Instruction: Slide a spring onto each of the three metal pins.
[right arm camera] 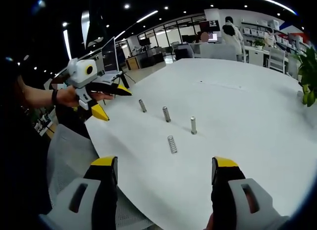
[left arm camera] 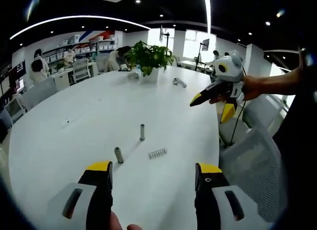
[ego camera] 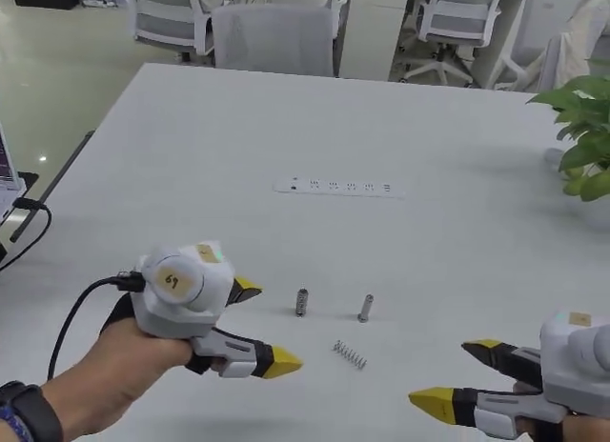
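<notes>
L gripper [ego camera: 264, 326] and R gripper [ego camera: 456, 372] are hovering over the table [ego camera: 191, 156], fingers of both wide apart, holding nothing. The loose spring [ego camera: 350, 353] is lying flat btw them. Just behind the loose spring a bare pin [ego camera: 366, 308] and a pin w/ a spring [ego camera: 301, 302] are standing upright; a third pin [right arm camera: 142, 105] is standing further left of it, near L gripper.

A broad white table [ego camera: 286, 128] carries a power strip [ego camera: 338, 187], with grey office chairs [ego camera: 276, 37] behind it, a leafy plant [ego camera: 583, 128] at its right edge, a glossy floor [ego camera: 57, 70] and ceiling strip lights [left arm camera: 207, 12].
</notes>
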The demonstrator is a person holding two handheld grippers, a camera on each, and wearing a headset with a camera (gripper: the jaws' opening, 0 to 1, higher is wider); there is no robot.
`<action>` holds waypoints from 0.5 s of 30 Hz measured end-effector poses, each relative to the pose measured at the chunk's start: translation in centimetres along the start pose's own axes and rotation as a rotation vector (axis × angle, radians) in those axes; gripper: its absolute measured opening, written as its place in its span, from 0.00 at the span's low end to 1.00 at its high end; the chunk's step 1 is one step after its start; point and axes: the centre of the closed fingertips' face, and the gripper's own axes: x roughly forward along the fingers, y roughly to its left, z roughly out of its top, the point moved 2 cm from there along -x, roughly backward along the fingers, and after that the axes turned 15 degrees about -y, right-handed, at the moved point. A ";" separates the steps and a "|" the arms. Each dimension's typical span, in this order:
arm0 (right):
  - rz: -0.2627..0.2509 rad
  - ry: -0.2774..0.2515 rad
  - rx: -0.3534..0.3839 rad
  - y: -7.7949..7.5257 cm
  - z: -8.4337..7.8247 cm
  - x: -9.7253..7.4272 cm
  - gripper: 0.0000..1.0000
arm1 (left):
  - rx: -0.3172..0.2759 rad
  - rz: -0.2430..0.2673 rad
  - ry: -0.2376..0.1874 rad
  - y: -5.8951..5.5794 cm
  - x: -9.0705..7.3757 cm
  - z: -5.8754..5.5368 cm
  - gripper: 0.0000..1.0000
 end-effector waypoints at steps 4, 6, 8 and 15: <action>0.002 0.001 0.002 0.0 0.0 0.0 0.76 | 0.015 -0.030 0.013 0.0 1.0 0.1 0.63; 0.003 0.000 0.001 0.0 0.0 0.1 0.77 | 0.023 -0.042 0.018 0.0 1.4 0.2 0.63; 0.002 0.000 0.002 0.0 0.0 0.1 0.77 | 0.036 -0.058 0.027 -0.1 1.8 0.2 0.63; 0.005 0.002 0.003 0.1 -0.1 0.1 0.77 | 0.074 -0.113 0.058 -0.6 3.9 0.1 0.63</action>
